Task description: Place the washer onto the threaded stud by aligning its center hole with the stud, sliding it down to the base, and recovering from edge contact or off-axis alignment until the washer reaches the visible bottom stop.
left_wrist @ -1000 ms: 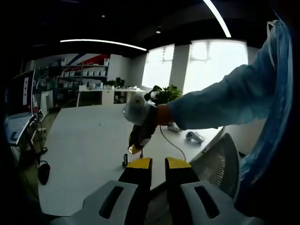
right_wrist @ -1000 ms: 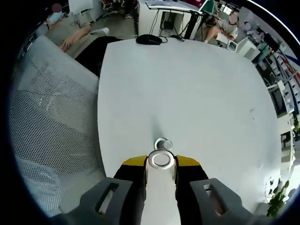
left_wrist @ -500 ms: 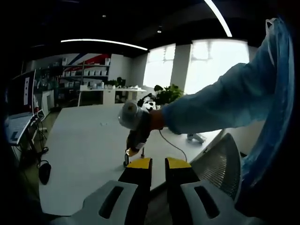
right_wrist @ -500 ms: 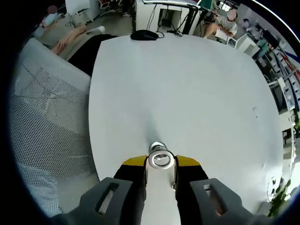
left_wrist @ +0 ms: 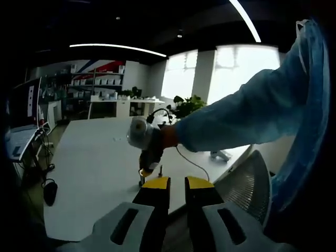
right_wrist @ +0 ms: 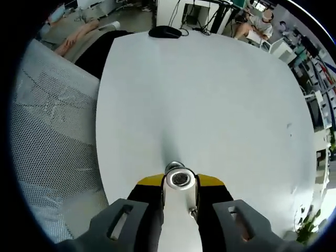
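Right claw [right_wrist: 180, 185], yellow-tipped, is clenched on a flat silver metal washer [right_wrist: 180, 179], held over the white tabletop [right_wrist: 210, 94]. Directly beneath its hole sits the short upright threaded metal stud [right_wrist: 174, 166], only its top edge peeking past the washer's far rim. In the left gripper view, left claw [left_wrist: 177, 185] hangs clear, jaws nearly together, gripping nothing. Advice: keep the washer level, centre the hole over the stud tip, lower gently; if an edge catches, lift slightly and re-centre.
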